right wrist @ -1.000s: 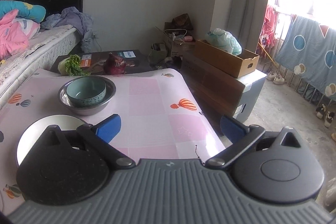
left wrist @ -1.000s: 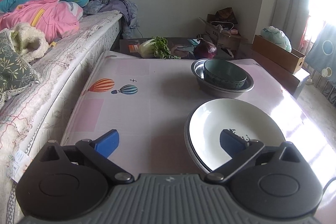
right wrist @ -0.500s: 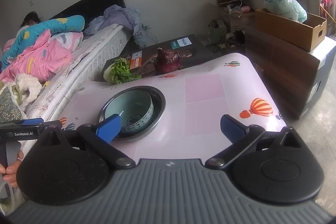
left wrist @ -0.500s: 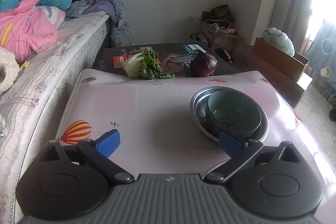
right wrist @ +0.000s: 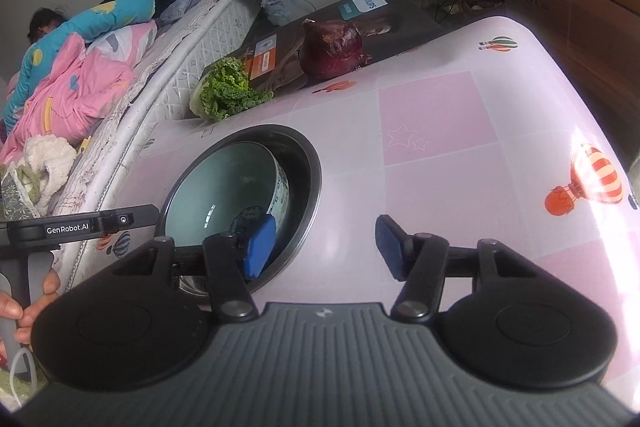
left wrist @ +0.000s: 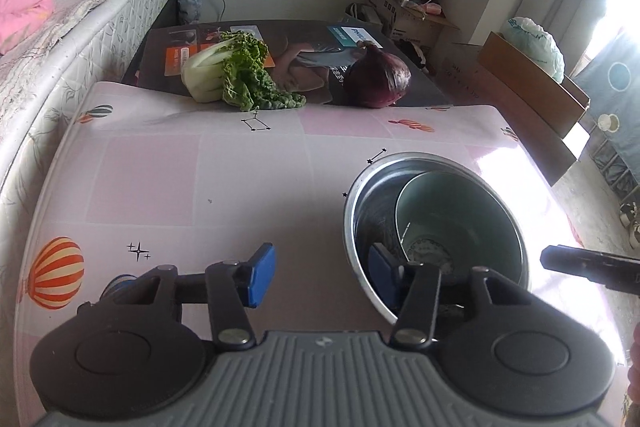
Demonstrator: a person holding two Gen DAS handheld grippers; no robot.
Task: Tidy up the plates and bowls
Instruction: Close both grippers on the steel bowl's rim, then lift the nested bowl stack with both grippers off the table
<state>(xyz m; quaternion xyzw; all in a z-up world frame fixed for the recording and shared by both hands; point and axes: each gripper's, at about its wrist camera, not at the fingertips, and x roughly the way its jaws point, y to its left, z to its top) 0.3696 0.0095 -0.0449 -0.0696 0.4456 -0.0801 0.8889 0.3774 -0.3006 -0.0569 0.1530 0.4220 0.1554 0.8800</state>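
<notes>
Both the left gripper and right gripper are wide open straddling the steel basin's rim, so I'd pinch that stiff rim gently, since the glazed ceramic bowl inside looks heavy, slick and chippable.

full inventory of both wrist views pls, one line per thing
metal bowl: 1, silver, on table, right of centre
ceramic bowl: 1, pale green, inside metal bowl
table: 1, pink balloon-print cover
leafy greens: 1, green and white, far table edge
red cabbage: 1, purple, beside greens
printed box: 1, dark, under vegetables
bed: 1, left, pink and blue bedding
left claw: open, straddling metal bowl's rim
right claw: open, straddling opposite rim
</notes>
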